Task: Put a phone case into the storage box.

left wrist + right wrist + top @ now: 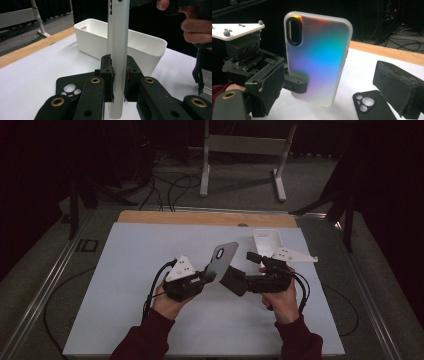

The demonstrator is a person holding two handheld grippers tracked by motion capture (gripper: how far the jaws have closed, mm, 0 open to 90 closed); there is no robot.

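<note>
Gripping: iridescent translucent phone case [117,50] is clamped upright at its lower edge by left tongs [118,77] | right tongs [332,92] are spread open around it, above the desk [145,260]

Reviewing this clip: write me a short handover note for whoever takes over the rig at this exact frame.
Left gripper: shut on the iridescent phone case, gripping its lower edge and holding it upright above the table.
Right gripper: jaws open on either side of the case, pads not pressing on it.
Black phone case: flat on the white mat, beneath the grippers.
White bin: on the mat beyond the grippers; its contents cannot be made out.
Done: iridescent case lifted.
Left: likely a handover to the right gripper or placing it in the bin; black case untouched.
</note>
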